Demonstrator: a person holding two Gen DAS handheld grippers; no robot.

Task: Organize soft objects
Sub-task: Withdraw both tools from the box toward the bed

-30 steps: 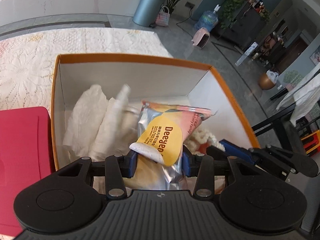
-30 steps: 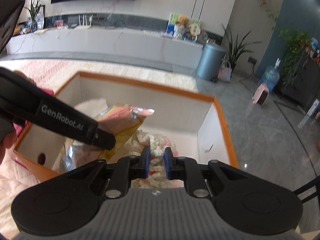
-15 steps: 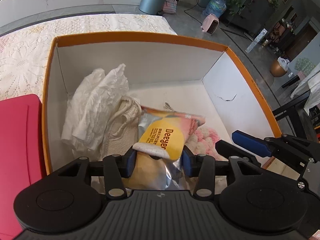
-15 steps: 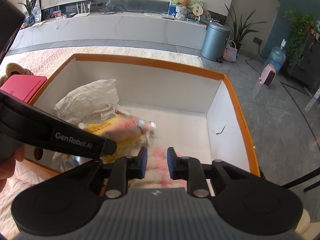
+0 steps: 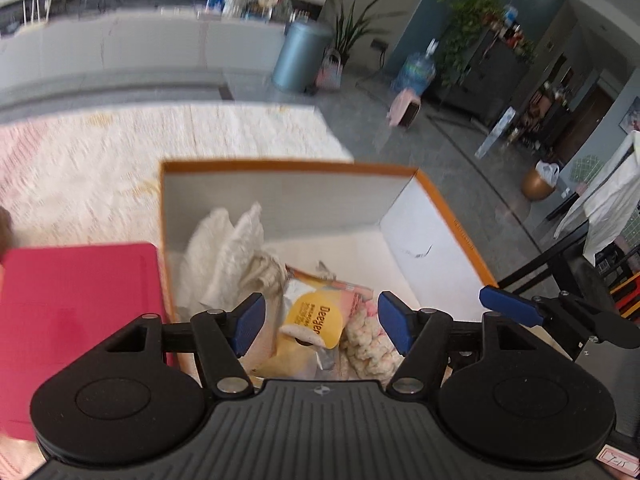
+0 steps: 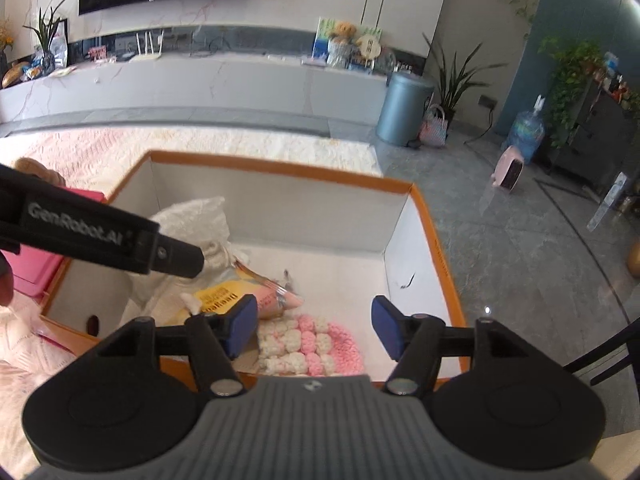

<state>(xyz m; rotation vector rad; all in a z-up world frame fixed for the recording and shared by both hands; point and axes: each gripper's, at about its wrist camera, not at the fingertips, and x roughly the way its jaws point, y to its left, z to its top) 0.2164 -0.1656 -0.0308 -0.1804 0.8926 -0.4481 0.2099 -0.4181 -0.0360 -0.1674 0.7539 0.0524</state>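
Room: living room, grey floor, lace-covered table [image 5: 120, 168].
Box: orange-rimmed box [image 6: 280, 170] on the table, holding the soft things.
Knit piece: pink-and-white knit [image 6: 308, 346] at the near wall; likely light, floppy; pinch a bunched edge.
Snack pouch: yellow pouch [image 5: 316, 320] beside it; probably slick, crinkly.
White cloth: crumpled cloth [image 5: 224, 248] at left.
Left gripper [image 5: 320, 322]: jaws opening, nothing pressed.
Right gripper [image 6: 312, 326]: jaws opening, empty above the knit.
Hidden: box's near corner, behind the gripper bodies.

Snack pouch [image 5: 316, 322], yellow patch, near in the box: "Deeyeo", with smaller print beside it too fine to read.
Left gripper's black arm [image 6: 100, 236], at the left over the box: "GenRobot.AI" in pale letters.
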